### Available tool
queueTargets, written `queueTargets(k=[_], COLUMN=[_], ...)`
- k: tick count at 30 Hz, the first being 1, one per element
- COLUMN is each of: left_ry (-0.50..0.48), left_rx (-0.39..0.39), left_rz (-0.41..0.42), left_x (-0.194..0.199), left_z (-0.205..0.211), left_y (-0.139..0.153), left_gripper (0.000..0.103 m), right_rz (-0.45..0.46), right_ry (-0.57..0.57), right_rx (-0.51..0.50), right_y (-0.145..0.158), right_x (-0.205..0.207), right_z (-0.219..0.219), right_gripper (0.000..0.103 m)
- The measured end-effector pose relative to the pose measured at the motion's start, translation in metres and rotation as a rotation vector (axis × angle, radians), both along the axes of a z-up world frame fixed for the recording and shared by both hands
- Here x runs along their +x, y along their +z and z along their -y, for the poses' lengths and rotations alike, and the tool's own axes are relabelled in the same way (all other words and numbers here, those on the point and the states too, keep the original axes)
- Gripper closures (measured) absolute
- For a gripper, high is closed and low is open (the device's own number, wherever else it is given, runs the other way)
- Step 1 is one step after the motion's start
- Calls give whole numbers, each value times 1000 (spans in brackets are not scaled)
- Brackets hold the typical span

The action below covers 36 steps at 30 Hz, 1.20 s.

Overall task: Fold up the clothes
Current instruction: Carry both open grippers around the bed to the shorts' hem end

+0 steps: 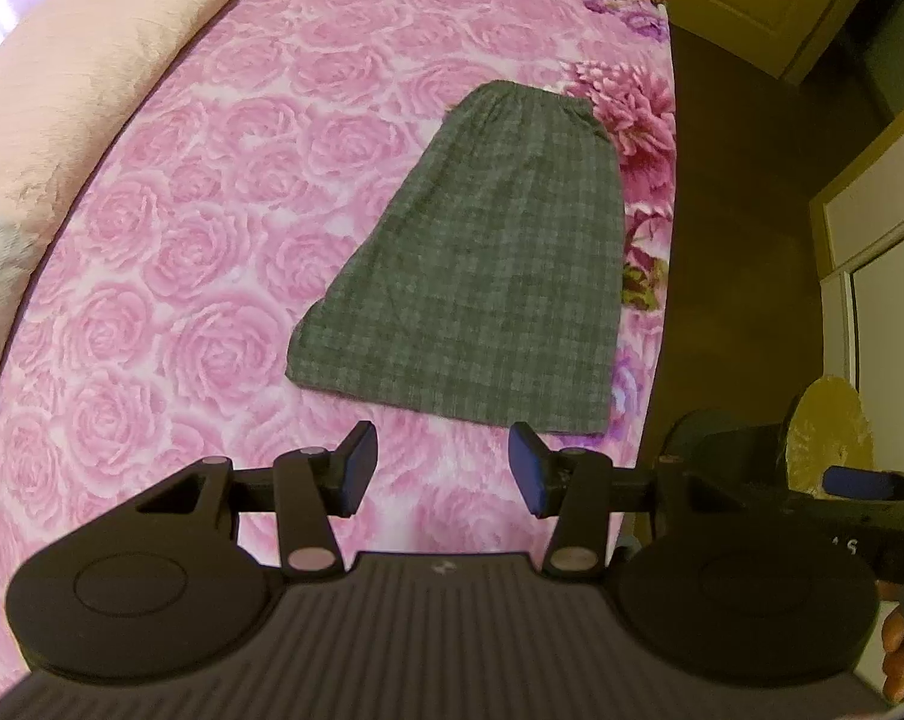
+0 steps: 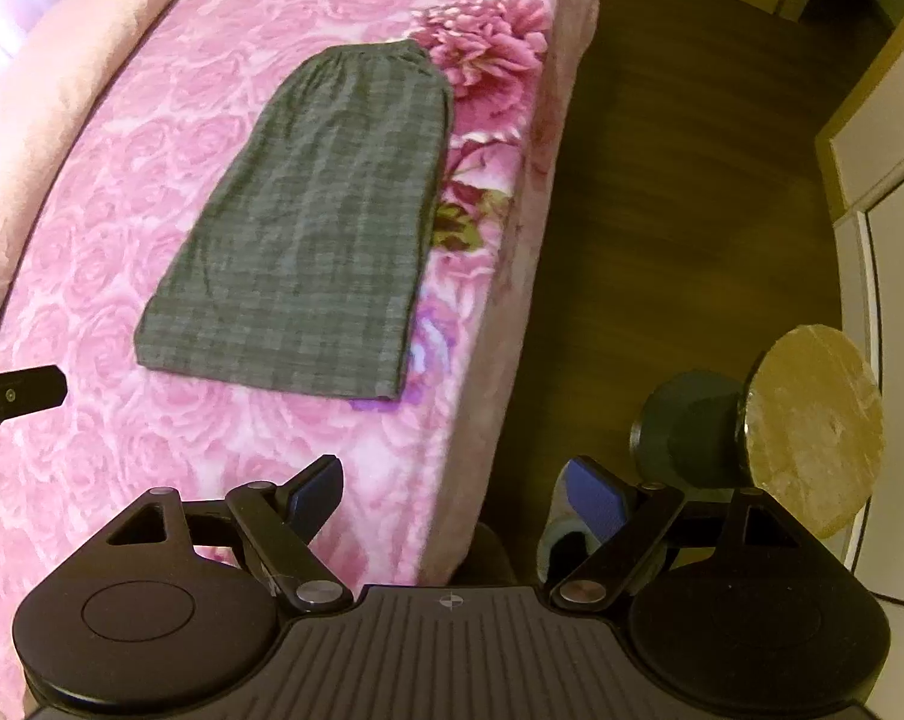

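A grey checked garment (image 1: 476, 258), seemingly shorts folded lengthwise with a gathered elastic waistband at the far end, is laid flat on the bed (image 1: 170, 252). It is positioned close to the bed's right-hand edge, with its hem end nearest the cameras. No part of it is lifted or gripped.

The left tongs (image 1: 443, 474) are held above the bedspread just short of the hem, roughly in line with the garment's near edge but apart from it. Their blue-padded fingers are spread wide and nothing is held between them.

The right tongs (image 2: 455, 495) are found further to the right, straddling the bed's side edge: the left finger is over the bedspread, the right finger over the dark floor (image 2: 680, 192). The garment (image 2: 314, 222) lies ahead and to the left of them, well apart. These fingers are likewise spread wide, with nothing grasped.

The bed is covered by a pink rose-patterned spread, and a pale pink blanket (image 1: 80, 90) is bunched along its far left side. A round yellowish disc (image 2: 812, 426) on a dark stand is noted on the floor to the right, beside pale cabinet doors (image 2: 890, 138).
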<state>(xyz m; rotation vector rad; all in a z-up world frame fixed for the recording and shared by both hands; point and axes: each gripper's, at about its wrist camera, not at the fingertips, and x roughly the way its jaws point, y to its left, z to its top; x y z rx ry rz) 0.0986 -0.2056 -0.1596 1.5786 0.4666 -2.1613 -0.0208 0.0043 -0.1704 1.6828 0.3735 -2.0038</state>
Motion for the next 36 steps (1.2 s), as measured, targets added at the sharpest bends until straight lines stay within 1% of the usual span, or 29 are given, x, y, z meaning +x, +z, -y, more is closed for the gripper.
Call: queueTargets(k=[7,14,18,21,26,29,31,33,35,36], left_ry=[-5,6,34,52,88,107,123,141,150,153], left_rx=[1,22,29,36,70,130,181,228,255,266], left_rz=[23,40,43,32,-4,-43,-71,-96,-115,-124], left_x=[2,14,23,31,49,57,60,61,59,58], left_z=[7,20,37,54,88,108,120,132,140,144], left_y=[-14,-35,-49,-61,-87,-107,-121,-136,-148,-153], left_gripper=[59,59,59,59,59,61,63,63,63,63], right_rz=[-6,-16,-14,10,91,140,173,205,230,242], right_ry=[-12,0,2,-5,-54,-114,-169,-229,-273,-291], right_rx=[22,34,23,-5,-93,-179,-237,-307,-379,-405], right_y=[-8,-17,-24,-35,-64,-85,-99,-114,-127,-133], right_x=[-1,1,1,-2,-12,-20,-26,-34,-41,-44], right_z=[-1,15,24,27,19,9,2,-5,-10,-12], right_gripper=[19,19,19,19,19,19,19,19,35,36])
